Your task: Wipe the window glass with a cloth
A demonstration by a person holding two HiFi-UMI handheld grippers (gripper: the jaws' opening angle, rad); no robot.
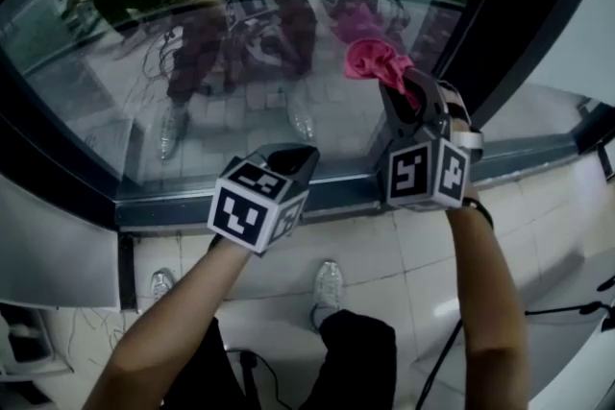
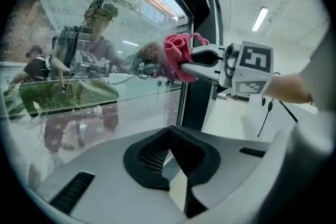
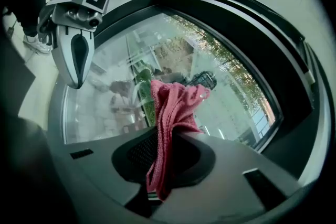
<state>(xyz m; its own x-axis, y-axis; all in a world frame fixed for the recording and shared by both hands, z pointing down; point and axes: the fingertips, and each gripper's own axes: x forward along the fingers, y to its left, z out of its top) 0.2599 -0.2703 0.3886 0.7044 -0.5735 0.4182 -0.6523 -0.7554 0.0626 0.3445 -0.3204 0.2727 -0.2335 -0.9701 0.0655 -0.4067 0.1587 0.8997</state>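
Observation:
The window glass (image 1: 106, 101) fills the upper half of the head view and mirrors a person and the grippers. A pink cloth (image 1: 373, 62) bunches out of my right gripper (image 1: 402, 91), which is shut on it. The cloth sits right at the glass near the dark upright frame; I cannot tell if it touches. From the right gripper view the cloth (image 3: 172, 107) hangs between the jaws and rises above them. My left gripper (image 1: 304, 154) is shut and holds nothing, low by the sill, left of the right one. From the left gripper view the cloth (image 2: 176, 52) shows up right.
A dark sill (image 1: 336, 195) runs under the glass, and a dark upright frame (image 1: 524, 14) bounds it on the right. Below are pale floor tiles, the person's shoes (image 1: 329, 285) and a black cable (image 1: 437, 370). A grey panel (image 1: 48, 254) stands at lower left.

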